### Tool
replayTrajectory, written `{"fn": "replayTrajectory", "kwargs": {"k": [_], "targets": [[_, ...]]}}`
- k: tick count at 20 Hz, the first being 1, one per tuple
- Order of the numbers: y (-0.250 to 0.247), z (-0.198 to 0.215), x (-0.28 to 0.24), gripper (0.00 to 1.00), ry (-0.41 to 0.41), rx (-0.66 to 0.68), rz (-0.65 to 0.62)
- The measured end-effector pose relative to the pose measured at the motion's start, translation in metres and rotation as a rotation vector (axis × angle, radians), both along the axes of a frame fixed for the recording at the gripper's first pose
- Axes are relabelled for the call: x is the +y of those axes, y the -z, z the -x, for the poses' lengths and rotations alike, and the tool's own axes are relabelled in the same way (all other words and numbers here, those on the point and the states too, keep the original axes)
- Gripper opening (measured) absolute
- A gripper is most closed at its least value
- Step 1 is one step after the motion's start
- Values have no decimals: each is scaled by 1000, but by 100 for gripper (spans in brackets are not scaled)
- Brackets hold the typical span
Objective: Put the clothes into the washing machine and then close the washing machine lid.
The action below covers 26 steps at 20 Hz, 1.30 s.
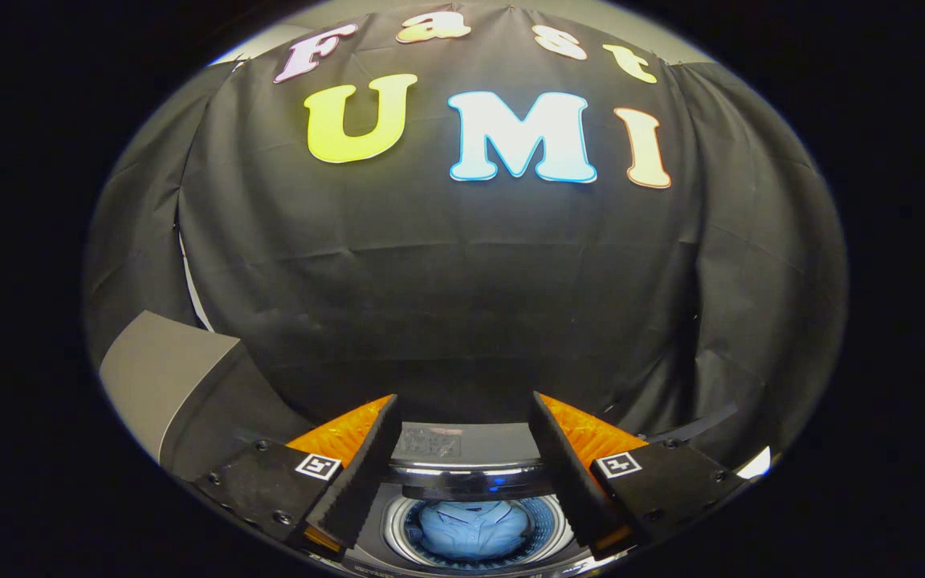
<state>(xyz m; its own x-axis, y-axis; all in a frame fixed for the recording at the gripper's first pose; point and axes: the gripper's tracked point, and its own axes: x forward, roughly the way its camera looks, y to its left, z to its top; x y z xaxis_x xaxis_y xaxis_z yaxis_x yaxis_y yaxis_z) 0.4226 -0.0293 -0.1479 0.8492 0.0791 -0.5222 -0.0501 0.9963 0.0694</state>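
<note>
A light blue shirt (472, 530) lies bunched inside the round drum (547, 526) of a top-loading washing machine (462, 449), seen from above. The shirt sits low between the two fingers of the gripper (462, 417), below their tips and nearer the camera. The drum has a shiny metal rim and a wall dotted with small holes. The opening is uncovered, so the shirt shows plainly. Just beyond the drum, still between the fingers, runs the machine's dark glossy back edge, and past that a grey panel with faint markings too small to make out.

The gripper hangs above the machine with its fingers (366, 466) spread wide apart. Nothing is held between them and they touch nothing. Each finger carries a small square black-and-white marker (318, 466) on its base.

Beyond the fingertips hangs a black cloth wall (462, 305) with soft creases. To the left of the left finger stands a grey slanted panel (161, 369); what it belongs to is unclear.
</note>
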Motion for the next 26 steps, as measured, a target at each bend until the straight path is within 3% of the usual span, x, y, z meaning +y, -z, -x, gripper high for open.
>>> {"fn": "replayTrajectory", "kwargs": {"k": [15,18,20,23,26], "targets": [[15,49,1,99,-12,-44,-3],[37,73,1,99,-26,-4,-46],[60,100,2,98,-17,93,-72],[83,124,-2,97,11,96,-126],[75,146,3,98,8,78,-109]]}}
